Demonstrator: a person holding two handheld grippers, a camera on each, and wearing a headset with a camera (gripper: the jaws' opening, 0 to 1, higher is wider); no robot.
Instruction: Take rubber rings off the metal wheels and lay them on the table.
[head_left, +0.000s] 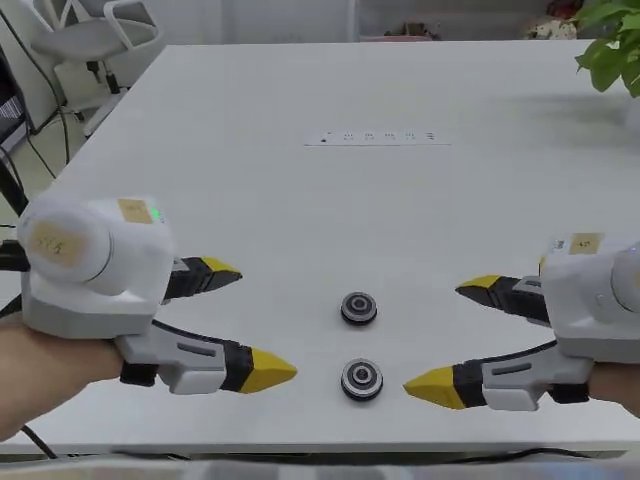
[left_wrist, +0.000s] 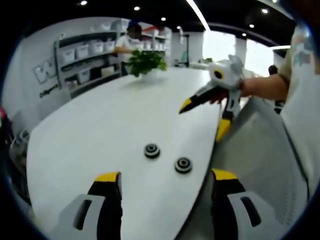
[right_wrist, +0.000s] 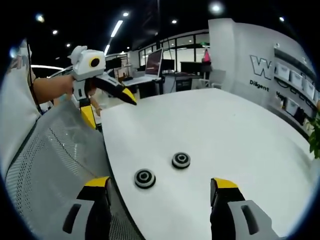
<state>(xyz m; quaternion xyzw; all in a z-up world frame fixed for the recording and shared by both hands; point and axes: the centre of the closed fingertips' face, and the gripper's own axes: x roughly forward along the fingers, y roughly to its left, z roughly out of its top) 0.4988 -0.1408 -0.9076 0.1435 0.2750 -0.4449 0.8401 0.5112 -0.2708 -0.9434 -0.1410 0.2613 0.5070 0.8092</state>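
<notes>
Both hand-held grippers were wide open and held nothing. The left gripper (head_left: 262, 322) hovered at 9 o'clock of the work and the right gripper (head_left: 436, 338) at 3 o'clock. Their yellow tips faced inward, and neither touched a wheel.

Two small round silver metal wheels lay flat on the broad white table (head_left: 300, 200), near its front edge. These were the far wheel (head_left: 359, 308) and, apart from it at its 6 o'clock, the near wheel (head_left: 361, 379), close to the edge. The black rubber rings (head_left: 346, 380) sat on both wheels, so I judged the task not begun.

Handling, as a judgement:
- **Wheels:** probably stiff, dense for their size and smooth, so likely to skid on the slick top if pushed sideways.
- **Rings:** probably soft, stretchy and grippy, snug on the rim.
- **Best hold:** one gripper pinching the metal hub to pin the wheel, the other nipping the black outer band at one spot and peeling it over the rim.
- **Risk:** the near wheel could slide off the edge if knocked.

Around the work:
- A row of small dark marks (head_left: 375, 137) in the tabletop at 12 o'clock, well apart.
- A green leafy plant (head_left: 610, 50) at 2 o'clock.
- A white office chair (head_left: 95, 35) at 11 o'clock, off the table.

Nothing stood between the tips and the wheels.
</notes>
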